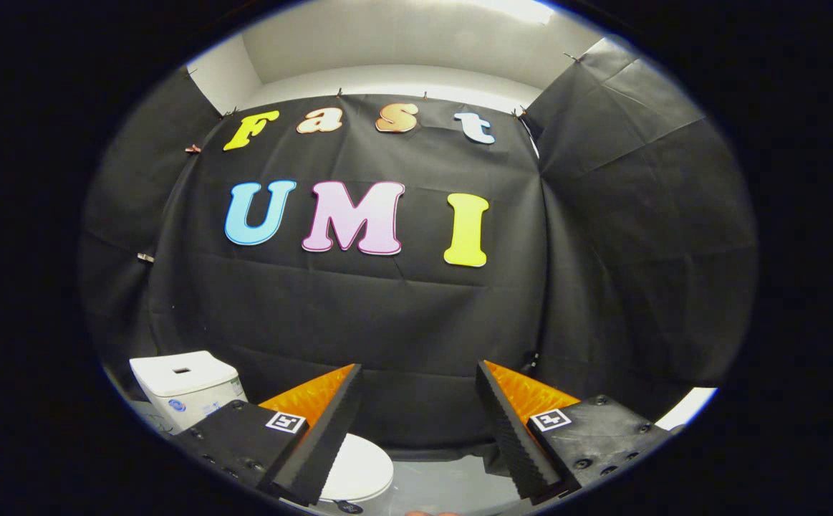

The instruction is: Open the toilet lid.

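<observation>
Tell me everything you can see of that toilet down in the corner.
The toilet is white and looks like glossy ceramic or plastic. Its boxy tank stands against the black cloth wall, with a small slot on top and some stickers on its front. The rounded lid lies flat and shut, partly hidden behind one finger. The gripper hangs open above it, touching nothing.

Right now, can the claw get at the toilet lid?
Probably yes: the claw is open and the closed toilet lid lies low beside one finger, nothing between them. It would need to come down first.
</observation>
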A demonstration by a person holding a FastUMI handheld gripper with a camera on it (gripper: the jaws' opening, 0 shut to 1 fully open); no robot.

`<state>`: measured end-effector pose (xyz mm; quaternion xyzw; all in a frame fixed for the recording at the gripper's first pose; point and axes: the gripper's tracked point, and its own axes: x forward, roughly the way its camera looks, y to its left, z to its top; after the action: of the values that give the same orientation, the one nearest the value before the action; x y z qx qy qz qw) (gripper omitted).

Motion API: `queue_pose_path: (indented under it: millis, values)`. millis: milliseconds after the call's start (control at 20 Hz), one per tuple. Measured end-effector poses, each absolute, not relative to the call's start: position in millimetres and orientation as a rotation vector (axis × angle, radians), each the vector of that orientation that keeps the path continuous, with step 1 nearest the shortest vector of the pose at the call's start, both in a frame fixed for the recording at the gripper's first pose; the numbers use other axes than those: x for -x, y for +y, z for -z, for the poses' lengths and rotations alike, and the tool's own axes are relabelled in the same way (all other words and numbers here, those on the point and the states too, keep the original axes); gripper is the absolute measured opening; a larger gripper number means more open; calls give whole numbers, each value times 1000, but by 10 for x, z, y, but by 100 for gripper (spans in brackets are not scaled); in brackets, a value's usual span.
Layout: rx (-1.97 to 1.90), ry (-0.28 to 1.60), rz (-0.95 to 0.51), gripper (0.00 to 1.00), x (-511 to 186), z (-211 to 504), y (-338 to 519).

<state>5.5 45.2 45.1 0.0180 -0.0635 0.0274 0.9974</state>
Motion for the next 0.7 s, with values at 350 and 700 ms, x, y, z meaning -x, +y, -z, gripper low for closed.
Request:
queue_pose_path:
  millis: [350,700]
  values:
    - [-46,-37,-87,98,-194,-78,643]
    - [-205,116,24,98,-387,593,507]
